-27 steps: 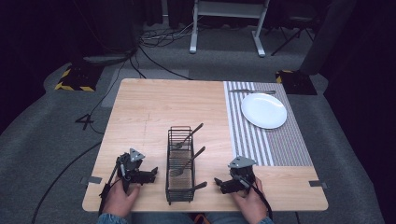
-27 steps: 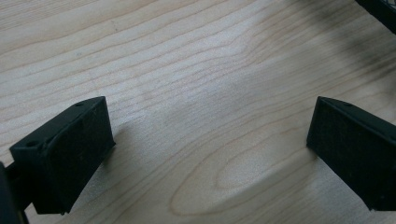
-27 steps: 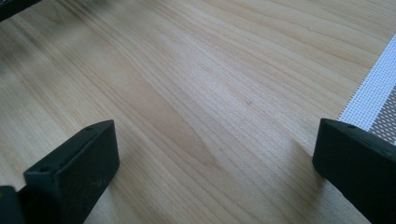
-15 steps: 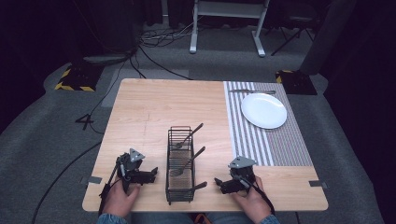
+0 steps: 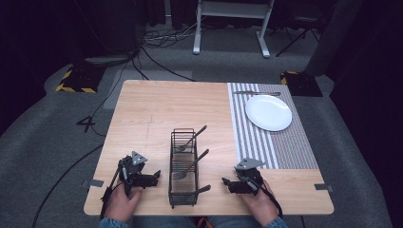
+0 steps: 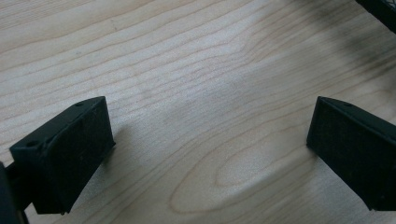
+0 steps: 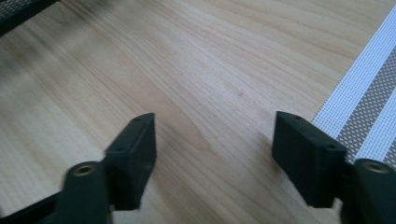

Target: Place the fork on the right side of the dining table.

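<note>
Near the table's [image 5: 157, 109] front edge, the left gripper [image 5: 154, 178] and right gripper [image 5: 227, 183] rest on bare wood either side of a black wire caddy [image 5: 183, 168] holding cutlery. Both have jaws spread wide, gripping nothing. A white plate [image 5: 268, 112] sits on the striped mat [image 5: 285, 142] toward the far right corner.

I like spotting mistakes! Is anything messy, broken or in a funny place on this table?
Nothing is spilled or broken. One small oddity: the wire rack holds three utensils leaning out at different angles, while one more utensil lies alone on the striped mat beyond the white plate. Both tools sit open on the bare wooden table.
</note>
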`<state>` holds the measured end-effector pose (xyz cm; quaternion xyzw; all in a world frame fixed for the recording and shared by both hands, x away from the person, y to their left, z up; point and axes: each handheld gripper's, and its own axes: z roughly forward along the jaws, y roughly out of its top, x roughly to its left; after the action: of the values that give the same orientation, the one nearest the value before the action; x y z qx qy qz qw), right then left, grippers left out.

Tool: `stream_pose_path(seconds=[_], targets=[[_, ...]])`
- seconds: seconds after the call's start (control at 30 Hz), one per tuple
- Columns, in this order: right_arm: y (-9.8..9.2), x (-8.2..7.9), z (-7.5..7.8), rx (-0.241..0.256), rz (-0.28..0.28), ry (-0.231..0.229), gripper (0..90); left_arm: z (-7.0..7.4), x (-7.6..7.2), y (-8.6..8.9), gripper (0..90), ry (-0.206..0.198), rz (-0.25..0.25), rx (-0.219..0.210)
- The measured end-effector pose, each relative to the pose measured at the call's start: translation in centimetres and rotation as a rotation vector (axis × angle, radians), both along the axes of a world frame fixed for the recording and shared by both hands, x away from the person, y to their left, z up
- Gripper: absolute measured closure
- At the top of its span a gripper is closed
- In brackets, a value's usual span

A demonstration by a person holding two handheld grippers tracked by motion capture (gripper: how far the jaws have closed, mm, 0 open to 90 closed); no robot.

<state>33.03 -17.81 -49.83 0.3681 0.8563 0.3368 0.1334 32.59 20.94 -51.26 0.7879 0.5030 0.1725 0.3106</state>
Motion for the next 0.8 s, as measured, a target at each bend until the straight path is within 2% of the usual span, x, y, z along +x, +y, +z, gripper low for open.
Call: stream_pose_path(seconds=[0.03, 0.2, 0.27, 0.4, 0.5, 0.6, 0.63, 0.7, 0.8], targets=[[-0.1, 0.2, 0.4, 0.002, -0.002, 0.040, 38.5, 0.0, 0.0, 0.0, 0.4, 0.000, -0.001, 0.001], [0.1, 0.1, 1.0, 0.017, 0.003, 0.086, 42.5, 0.0, 0.0, 0.0, 0.4, 0.002, -0.004, 0.003], [0.2, 0.1, 1.7, 0.015, 0.019, 0.067, 42.4, 0.0, 0.1, 0.0, 0.4, 0.002, -0.003, 0.004], [0.5, 0.6, 3.5, 0.010, 0.049, 0.086, 41.5, 0.0, 0.1, 0.0, 0.4, 0.005, 0.002, 0.005], [0.6, 1.0, 5.7, -0.006, 0.061, 0.091, 40.8, 0.0, 0.1, 0.0, 0.4, 0.005, 0.003, 0.003], [0.6, 1.1, 6.4, 0.026, 0.051, 0.097, 41.0, 0.0, 0.1, 0.0, 0.4, 0.005, 0.003, 0.003], [0.6, 1.3, 7.2, 0.083, 0.025, 0.112, 41.0, 0.0, 0.1, 0.0, 0.4, 0.004, 0.003, 0.005], [0.9, 1.4, 7.8, 0.124, 0.031, 0.104, 41.2, 0.0, 0.1, 0.0, 0.4, 0.005, 0.004, 0.003], [1.3, 1.7, 8.5, 0.139, 0.044, 0.103, 41.4, 0.0, 0.0, 0.0, 0.4, 0.005, 0.004, 0.002]])
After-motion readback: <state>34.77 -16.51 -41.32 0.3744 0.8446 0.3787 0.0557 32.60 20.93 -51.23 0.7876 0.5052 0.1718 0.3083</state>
